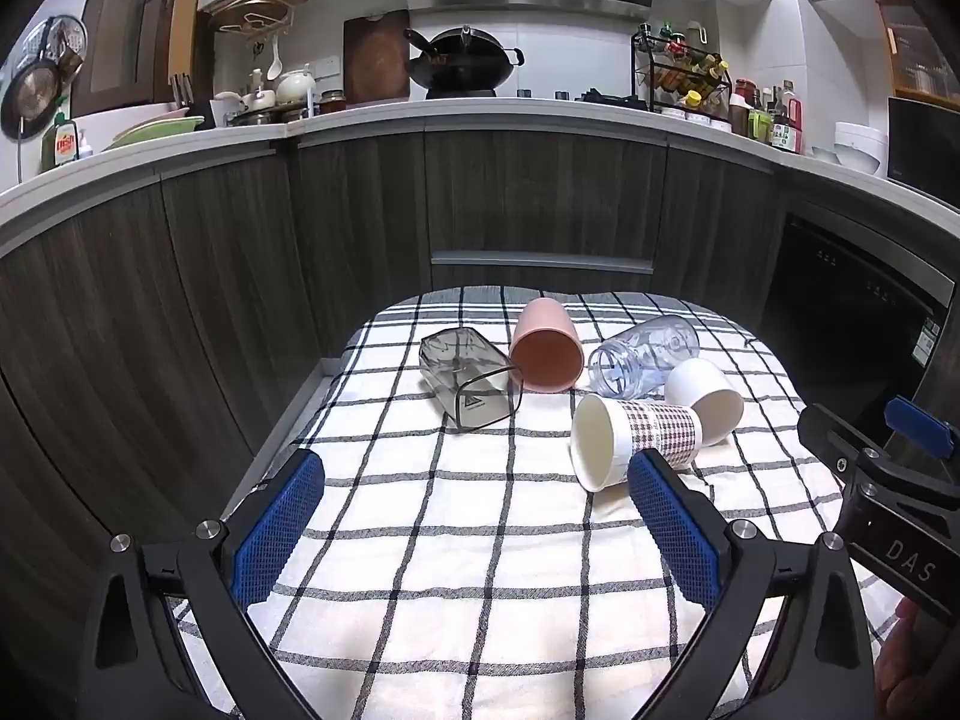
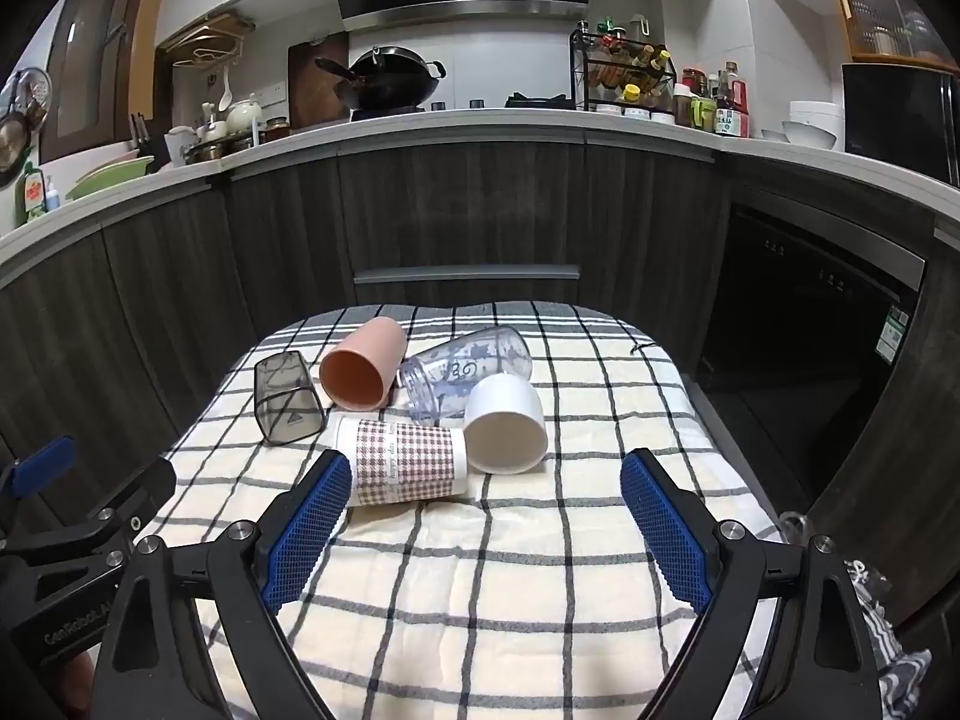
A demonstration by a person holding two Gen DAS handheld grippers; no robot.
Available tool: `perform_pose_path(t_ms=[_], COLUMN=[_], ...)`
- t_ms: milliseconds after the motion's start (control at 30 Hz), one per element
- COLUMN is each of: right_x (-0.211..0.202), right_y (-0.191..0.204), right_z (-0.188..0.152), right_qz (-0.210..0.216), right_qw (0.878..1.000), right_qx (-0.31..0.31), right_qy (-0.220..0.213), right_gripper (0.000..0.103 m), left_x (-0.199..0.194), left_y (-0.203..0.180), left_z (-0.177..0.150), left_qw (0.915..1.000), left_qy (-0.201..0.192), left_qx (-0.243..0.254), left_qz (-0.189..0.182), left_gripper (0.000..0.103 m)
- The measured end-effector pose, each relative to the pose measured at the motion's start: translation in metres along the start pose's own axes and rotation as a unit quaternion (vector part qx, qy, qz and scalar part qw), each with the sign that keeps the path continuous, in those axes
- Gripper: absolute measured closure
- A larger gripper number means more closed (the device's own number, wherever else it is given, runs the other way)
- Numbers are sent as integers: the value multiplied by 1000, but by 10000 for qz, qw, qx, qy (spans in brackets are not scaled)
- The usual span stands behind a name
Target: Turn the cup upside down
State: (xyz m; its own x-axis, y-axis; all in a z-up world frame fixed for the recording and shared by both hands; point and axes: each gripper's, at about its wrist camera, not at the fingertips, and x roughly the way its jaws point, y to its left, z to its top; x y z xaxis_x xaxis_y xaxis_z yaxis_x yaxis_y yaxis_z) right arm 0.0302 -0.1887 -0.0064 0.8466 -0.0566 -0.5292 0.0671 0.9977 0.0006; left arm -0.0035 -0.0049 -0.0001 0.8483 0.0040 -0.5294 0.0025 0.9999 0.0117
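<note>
Five cups lie on their sides, clustered at the far end: a smoky square tumbler (image 1: 467,378), a pink cup (image 1: 546,348), a clear printed cup (image 1: 642,357), a white cup (image 1: 705,399) and a houndstooth-sleeved paper cup (image 1: 633,444). The pink, clear and white cups appear to touch. All the mouths face the near end.

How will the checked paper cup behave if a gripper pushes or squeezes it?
The checked paper cup lies on its side on the tablecloth, so a push would probably roll it in a curve, since it tapers. It looks thin and light; a firm squeeze may dent it.
</note>
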Motion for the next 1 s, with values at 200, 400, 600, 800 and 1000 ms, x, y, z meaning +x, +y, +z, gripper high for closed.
perform_pose_path(t_ms=[200, 400, 600, 800, 1000], right_x=[-1, 0, 1, 1, 1], right_y=[1, 0, 0, 0, 0], right_z=[0, 0, -1, 0, -1], right_qz=[-2, 2, 5, 4, 12], right_qw=[10000, 10000, 10000, 10000, 10000], right_qx=[4, 10, 7, -1, 5], right_qy=[-1, 21, 32, 32, 22], right_gripper=[12, 12, 12, 12, 12], left_x=[2, 2, 6, 6, 6], left_y=[1, 2, 4, 5, 6], left_z=[1, 1, 0, 1, 2], left_qw=[10000, 10000, 10000, 10000, 10000], left_qy=[13, 20, 40, 43, 41], left_qx=[-15, -18, -26, -29, -29], left_qz=[-20, -35, -56, -64, -63], left_gripper=[0, 0, 0, 0, 0])
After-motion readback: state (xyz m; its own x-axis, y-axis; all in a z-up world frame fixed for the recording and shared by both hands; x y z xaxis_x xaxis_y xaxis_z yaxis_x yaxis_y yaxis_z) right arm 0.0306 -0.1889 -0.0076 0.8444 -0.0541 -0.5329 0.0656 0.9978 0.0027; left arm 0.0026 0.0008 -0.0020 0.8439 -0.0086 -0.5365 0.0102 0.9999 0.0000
